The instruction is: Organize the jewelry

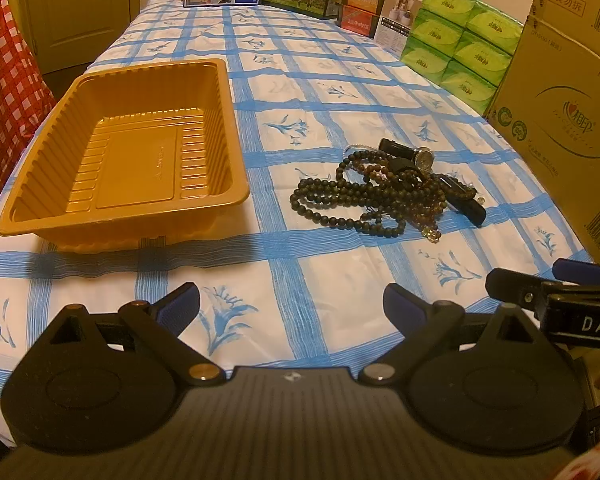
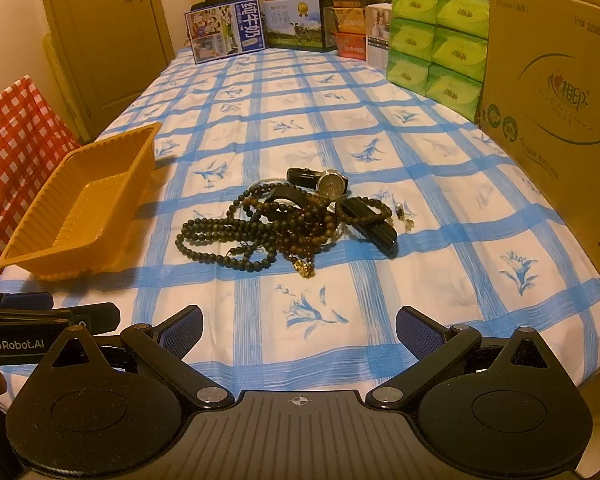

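At the far left a red checked cloth [image 2: 16, 128] hangs beside the bench [image 2: 284, 92], and just inside it stands the empty golden tray [image 1: 128, 152], near the front edge. Right of the tray, well apart from it, lies the jewelry: a tangle of dark bead strands [image 2: 256, 232] with a wristwatch [image 2: 332, 182] at its far side and a black strap [image 2: 376, 228] at its right, all touching or overlapping. Farther right stand green tissue packs [image 2: 436, 36] and a large cardboard carton [image 2: 556, 92]. The left gripper [image 1: 291, 304] and right gripper [image 2: 299, 328] both hover short of the pile, jaws released and holding nothing. The likely trouble is the tangle: a pinch on one strand would probably drag its neighbours or the watch along, and loose loops could snag on the tray's rim or spill off the front edge. The left view shows the tray's ribbed floor in full, bare of any piece; the right view shows only part of it, but gives the clearer look at the watch face and a small gold charm [image 2: 304, 269] at the pile's near edge.
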### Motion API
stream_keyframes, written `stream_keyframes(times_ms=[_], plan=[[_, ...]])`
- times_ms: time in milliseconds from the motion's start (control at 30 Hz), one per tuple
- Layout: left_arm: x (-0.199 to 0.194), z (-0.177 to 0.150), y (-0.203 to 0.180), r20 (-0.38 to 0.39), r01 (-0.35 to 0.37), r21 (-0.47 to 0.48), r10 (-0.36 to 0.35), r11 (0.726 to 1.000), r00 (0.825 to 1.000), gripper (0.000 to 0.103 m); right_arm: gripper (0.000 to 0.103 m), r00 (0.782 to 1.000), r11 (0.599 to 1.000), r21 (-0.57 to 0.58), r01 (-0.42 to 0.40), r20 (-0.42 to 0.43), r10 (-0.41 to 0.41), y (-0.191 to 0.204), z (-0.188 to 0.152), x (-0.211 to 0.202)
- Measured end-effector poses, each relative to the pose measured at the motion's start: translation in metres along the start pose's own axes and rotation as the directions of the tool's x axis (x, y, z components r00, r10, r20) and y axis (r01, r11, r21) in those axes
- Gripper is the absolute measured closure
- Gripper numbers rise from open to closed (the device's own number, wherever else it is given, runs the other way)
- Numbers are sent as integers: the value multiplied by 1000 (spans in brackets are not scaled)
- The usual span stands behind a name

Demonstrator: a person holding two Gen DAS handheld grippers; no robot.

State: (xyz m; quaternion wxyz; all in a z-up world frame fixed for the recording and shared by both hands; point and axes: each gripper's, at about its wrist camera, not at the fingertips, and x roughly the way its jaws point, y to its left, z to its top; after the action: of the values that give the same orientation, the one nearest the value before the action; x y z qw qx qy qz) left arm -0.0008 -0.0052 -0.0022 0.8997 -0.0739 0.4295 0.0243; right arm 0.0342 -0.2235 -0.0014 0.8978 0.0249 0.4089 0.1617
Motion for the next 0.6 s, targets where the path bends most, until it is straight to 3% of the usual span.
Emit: stream_keyframes(times_ms=[600], plan=[[-1, 1, -2, 2, 3, 0, -3, 1000, 1000, 6, 1, 1000, 1000, -1, 1, 1, -1, -1, 0, 0]])
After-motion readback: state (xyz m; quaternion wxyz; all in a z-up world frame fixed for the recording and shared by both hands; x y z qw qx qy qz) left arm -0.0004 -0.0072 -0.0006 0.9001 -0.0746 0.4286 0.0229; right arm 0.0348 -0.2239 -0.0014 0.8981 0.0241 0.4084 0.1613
